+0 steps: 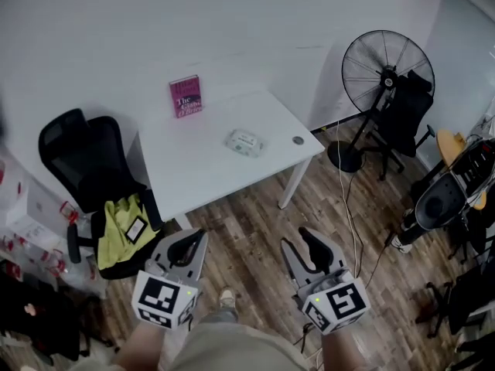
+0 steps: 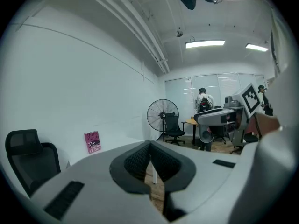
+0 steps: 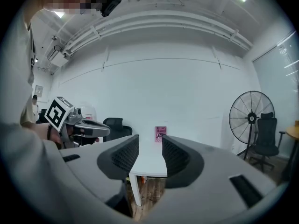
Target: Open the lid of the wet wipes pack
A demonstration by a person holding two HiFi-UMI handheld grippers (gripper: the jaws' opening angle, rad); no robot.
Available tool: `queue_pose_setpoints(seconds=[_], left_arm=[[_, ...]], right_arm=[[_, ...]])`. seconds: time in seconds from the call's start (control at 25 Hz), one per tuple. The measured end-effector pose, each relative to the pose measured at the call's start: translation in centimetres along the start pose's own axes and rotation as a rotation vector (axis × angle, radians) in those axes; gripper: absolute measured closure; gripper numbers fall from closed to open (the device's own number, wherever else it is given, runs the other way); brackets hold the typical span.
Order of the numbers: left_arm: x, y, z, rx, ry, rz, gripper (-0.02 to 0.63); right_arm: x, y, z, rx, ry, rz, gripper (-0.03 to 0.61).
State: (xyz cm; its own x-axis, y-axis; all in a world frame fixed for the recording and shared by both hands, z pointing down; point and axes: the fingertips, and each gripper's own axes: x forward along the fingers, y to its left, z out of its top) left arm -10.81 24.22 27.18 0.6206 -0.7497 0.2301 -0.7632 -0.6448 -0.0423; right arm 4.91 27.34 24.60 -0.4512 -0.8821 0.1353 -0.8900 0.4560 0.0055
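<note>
The wet wipes pack [image 1: 245,142], white with a pale label, lies flat near the middle of the white table [image 1: 193,168], its lid down. Both grippers hang low over the wooden floor, well short of the table and touching nothing. My left gripper [image 1: 195,238] [image 2: 150,144] has its jaws together with nothing between them. To its right, my right gripper [image 1: 304,243] [image 3: 149,146] stands open, a clear gap between its pads, pointing at the table's end. Neither gripper view shows the pack.
A pink book [image 1: 186,96] leans on the wall at the table's back, and a small round thing [image 1: 298,140] lies near its right corner. A black chair [image 1: 85,161] with a yellow vest [image 1: 124,224] stands left. A pedestal fan [image 1: 385,76] and a floor cable [image 1: 349,207] are to the right.
</note>
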Motion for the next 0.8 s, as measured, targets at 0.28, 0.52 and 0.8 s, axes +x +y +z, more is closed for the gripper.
queue_pose_setpoints(seconds=[0.28,0.52,0.8], left_arm=[[5.1,6.9,1.0,0.034,-0.017,-0.008,0.592],[8.7,10.1,0.9,0.037,-0.001,-0.010,0.592],[14.1,11.7,0.2,0.044,0.040,-0.025,0.592]], right_arm=[[7.9,-2.4,-0.4,-0.026,0.052,-0.030,0.408],[12.7,-4.2,-1.6,-0.052,0.115,-0.029,0.408],[17.3,-8.4,-3.2,-0.059,0.154,-0.031,0.408]])
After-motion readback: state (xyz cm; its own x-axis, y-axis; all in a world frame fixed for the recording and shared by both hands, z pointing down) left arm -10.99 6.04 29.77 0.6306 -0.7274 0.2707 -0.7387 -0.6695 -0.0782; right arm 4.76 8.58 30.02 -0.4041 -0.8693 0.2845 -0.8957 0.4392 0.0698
